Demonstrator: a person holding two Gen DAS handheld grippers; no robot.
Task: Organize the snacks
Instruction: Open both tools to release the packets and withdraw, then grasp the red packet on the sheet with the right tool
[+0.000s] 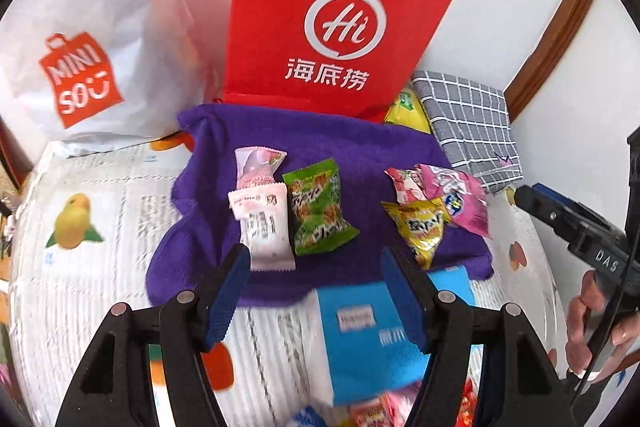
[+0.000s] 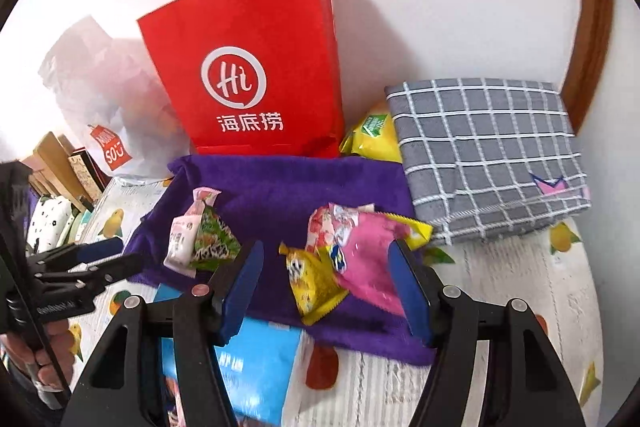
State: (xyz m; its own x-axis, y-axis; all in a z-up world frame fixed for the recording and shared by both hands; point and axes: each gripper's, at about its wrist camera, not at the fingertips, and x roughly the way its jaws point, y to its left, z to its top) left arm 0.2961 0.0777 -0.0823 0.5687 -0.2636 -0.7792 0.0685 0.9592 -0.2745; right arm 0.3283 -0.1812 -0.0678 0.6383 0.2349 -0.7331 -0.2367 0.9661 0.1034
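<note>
Snack packets lie on a purple towel (image 1: 360,143) (image 2: 280,183). On its left are a white-pink packet (image 1: 264,223) (image 2: 180,239), a pink candy packet (image 1: 256,163) and a green packet (image 1: 320,215) (image 2: 214,241). On its right are a yellow packet (image 1: 420,227) (image 2: 316,283), a pink packet (image 1: 464,199) (image 2: 372,259) and a red-white packet (image 1: 404,183) (image 2: 328,223). My left gripper (image 1: 316,291) is open and empty above the towel's near edge. My right gripper (image 2: 326,291) is open and empty, its fingers on either side of the yellow and pink packets.
A red paper bag (image 1: 332,7) (image 2: 256,67) and a white MINISO bag (image 1: 88,47) (image 2: 108,107) stand at the back. A grey checked cloth box (image 1: 472,123) (image 2: 492,155) with a yellow bag (image 2: 372,135) beside it sits right. A blue box (image 1: 368,335) (image 2: 256,367) lies near.
</note>
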